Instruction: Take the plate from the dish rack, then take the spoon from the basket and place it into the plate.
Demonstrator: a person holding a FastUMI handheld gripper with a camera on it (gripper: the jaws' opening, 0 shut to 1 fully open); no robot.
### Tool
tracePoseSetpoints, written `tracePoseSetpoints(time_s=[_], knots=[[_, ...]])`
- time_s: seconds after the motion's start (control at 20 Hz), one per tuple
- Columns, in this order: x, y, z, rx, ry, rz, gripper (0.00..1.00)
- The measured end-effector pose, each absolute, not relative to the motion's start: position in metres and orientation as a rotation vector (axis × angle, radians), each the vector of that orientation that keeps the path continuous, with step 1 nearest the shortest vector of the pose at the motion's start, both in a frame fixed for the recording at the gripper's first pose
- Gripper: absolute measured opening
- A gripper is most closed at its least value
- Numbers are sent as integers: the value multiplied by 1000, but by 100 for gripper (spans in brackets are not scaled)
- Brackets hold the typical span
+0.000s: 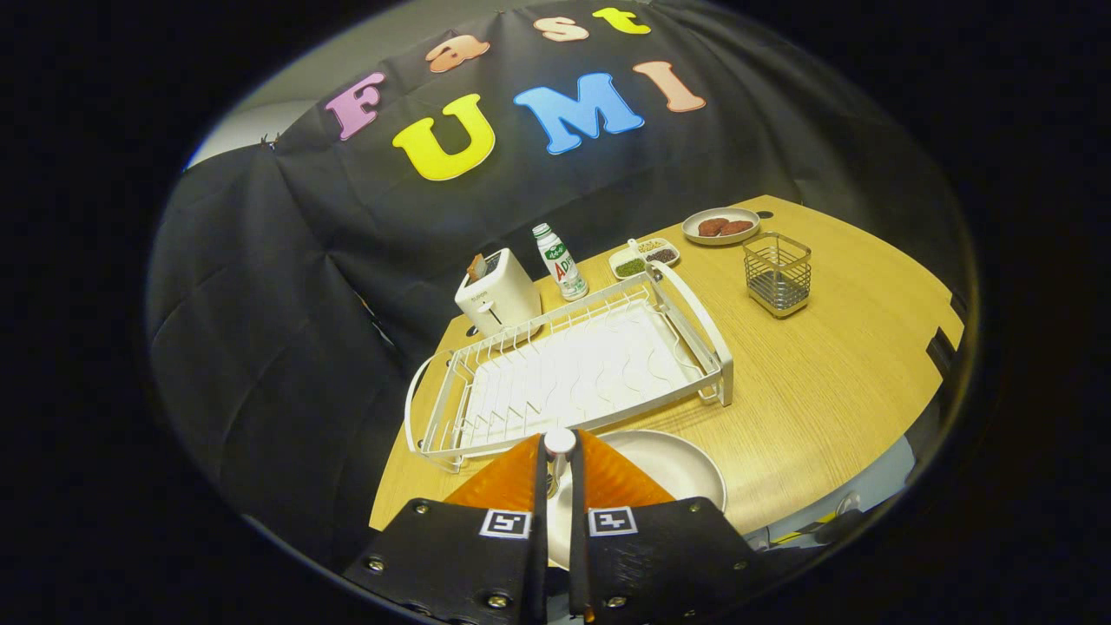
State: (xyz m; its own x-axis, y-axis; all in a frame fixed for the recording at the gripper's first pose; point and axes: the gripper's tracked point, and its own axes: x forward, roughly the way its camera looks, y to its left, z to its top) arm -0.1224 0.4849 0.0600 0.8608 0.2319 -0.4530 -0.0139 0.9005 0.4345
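- Near: my gripper has its fingers drawn almost together, clamped on a spoon. I see the spoon's rounded pale end standing up between the fingertips.
- Just beyond and below the fingers, the plate lies flat on the wooden table, already out of the dish rack. The fingers cover its left part.
- Step in hand, as I judge it: the last one, carrying the spoon to the plate. The next move calls for lowering the spoon over the plate's middle, then parting the fingers to let it go.
- Middle: the dish rack sits just behind the plate, with nothing in it.
- Far right: the wire basket stands well apart from the rack. It looks empty, though its mesh is too fine to be sure.
- Far: a toaster, a bottle, a divided dish and a small plate of food line the back of the table.
- Hidden: the rest of the spoon lies behind the fingers; I cannot tell which end I hold.
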Motion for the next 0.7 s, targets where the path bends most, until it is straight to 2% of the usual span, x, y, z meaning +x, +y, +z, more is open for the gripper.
tracePoseSetpoints(time_s=[0.7], knots=[[-119, 484, 50, 447, 549, 134, 16]])
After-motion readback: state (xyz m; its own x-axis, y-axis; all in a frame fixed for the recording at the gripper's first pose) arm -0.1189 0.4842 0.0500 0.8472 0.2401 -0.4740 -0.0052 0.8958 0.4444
